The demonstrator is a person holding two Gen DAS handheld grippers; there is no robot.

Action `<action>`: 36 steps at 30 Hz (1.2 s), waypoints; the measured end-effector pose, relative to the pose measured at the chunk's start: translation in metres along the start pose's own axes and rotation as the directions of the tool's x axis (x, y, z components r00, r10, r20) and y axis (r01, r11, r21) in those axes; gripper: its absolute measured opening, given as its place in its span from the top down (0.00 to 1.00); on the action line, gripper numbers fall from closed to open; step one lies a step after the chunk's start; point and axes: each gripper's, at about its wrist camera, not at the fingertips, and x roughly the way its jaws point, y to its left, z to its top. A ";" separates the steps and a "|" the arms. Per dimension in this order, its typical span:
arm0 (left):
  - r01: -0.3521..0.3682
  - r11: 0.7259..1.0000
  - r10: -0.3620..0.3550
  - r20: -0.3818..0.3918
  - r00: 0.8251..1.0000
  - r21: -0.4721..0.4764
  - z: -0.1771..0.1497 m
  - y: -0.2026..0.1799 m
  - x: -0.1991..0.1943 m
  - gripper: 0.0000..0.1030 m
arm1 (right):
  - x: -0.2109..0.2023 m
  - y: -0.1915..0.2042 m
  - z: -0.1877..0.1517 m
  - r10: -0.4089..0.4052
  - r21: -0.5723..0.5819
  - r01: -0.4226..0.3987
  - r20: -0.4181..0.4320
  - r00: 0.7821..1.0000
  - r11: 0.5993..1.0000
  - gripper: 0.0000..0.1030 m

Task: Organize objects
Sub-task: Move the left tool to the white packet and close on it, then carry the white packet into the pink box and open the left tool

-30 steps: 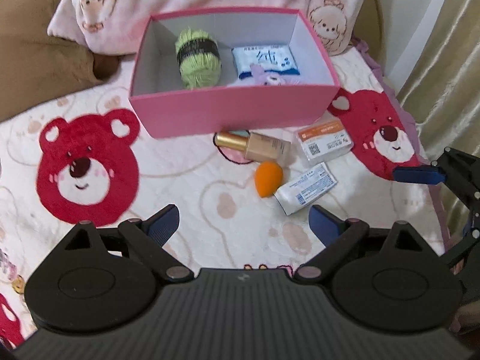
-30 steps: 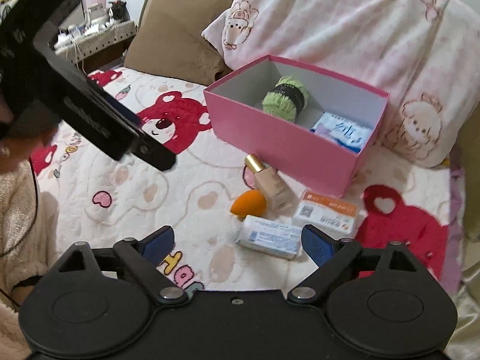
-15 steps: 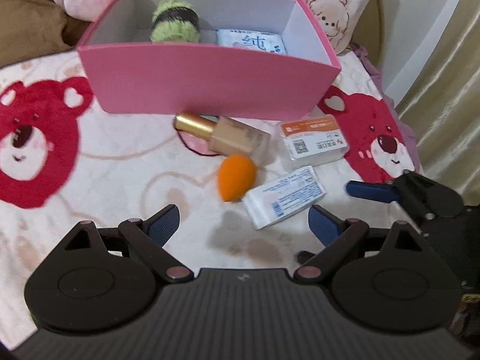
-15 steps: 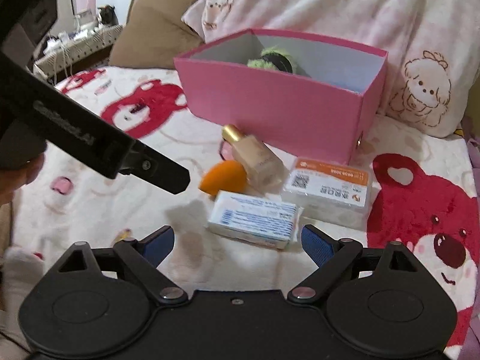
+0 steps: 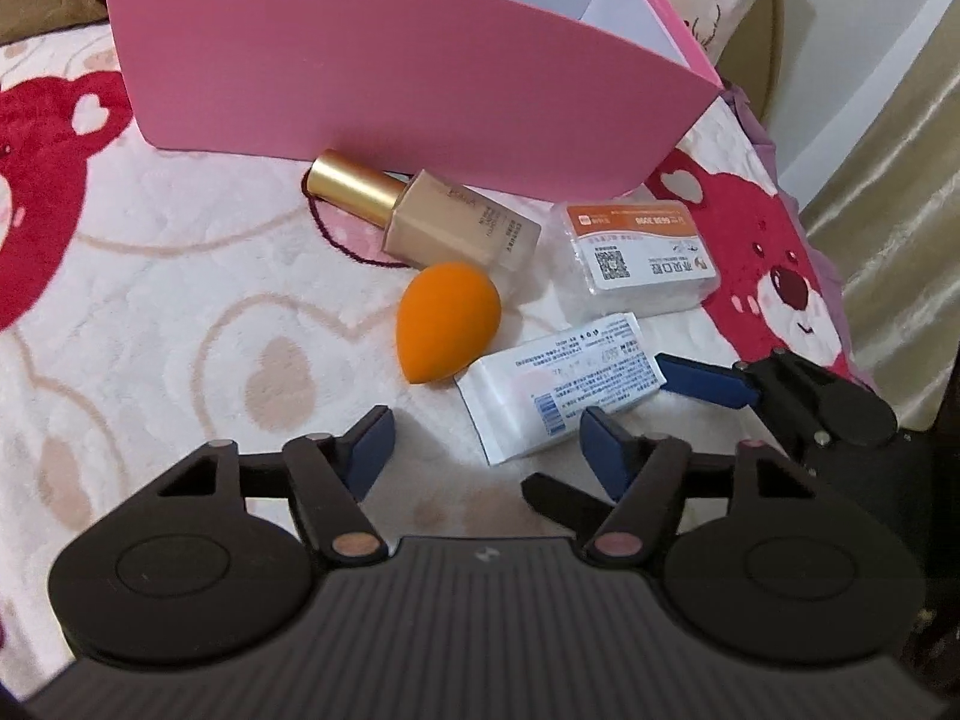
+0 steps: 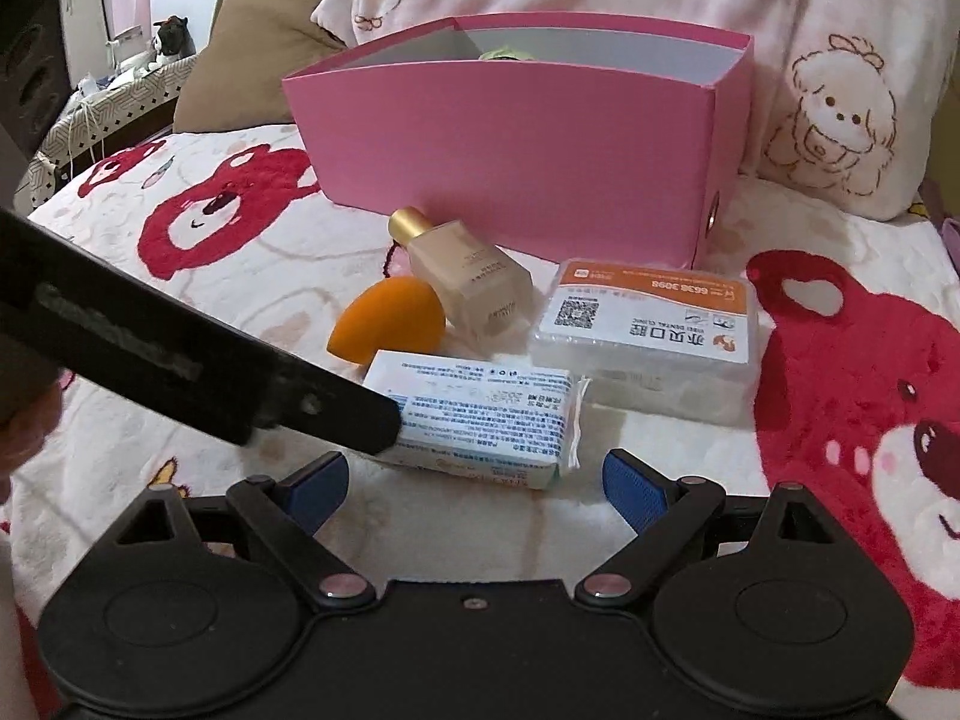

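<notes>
Both grippers, left [image 5: 483, 441] and right [image 6: 474, 483], hover spread wide and empty over the white packet [image 6: 480, 420] lying on the blanket [image 5: 150, 300] before the box [image 5: 390, 84]; pickup looks next; one must straddle it and squeeze.

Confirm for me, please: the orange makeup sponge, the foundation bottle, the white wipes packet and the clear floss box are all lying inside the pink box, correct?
Not quite. The orange makeup sponge, foundation bottle, white wipes packet and clear floss box all lie on the bear blanket in front of the pink box, not inside it; both wrist views show this.
</notes>
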 end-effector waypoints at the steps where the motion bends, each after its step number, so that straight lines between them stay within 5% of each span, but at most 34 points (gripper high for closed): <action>1: 0.002 1.000 -0.002 0.003 1.000 -0.008 0.000 0.001 0.002 0.39 | 0.001 0.001 0.000 -0.005 -0.008 0.005 0.001 1.000 1.000 0.09; 7: 0.070 0.996 -0.070 0.010 0.998 -0.047 0.001 0.001 0.010 0.61 | 0.004 0.011 -0.005 -0.056 -0.014 0.056 0.012 0.998 0.998 0.20; 15: 0.082 0.996 -0.083 -0.002 0.997 -0.043 -0.002 -0.005 0.000 0.61 | -0.012 0.026 -0.002 -0.079 0.042 0.080 -0.011 0.997 0.996 0.27; 23: 0.113 0.994 -0.113 -0.067 0.991 0.004 -0.002 -0.008 -0.034 0.58 | -0.038 0.047 0.014 -0.045 0.050 0.047 -0.044 0.998 0.998 0.15; 36: 0.200 0.979 -0.201 -0.016 0.979 -0.032 0.009 0.012 -0.106 0.59 | -0.079 0.085 0.054 -0.087 -0.016 0.087 -0.015 0.996 0.996 0.23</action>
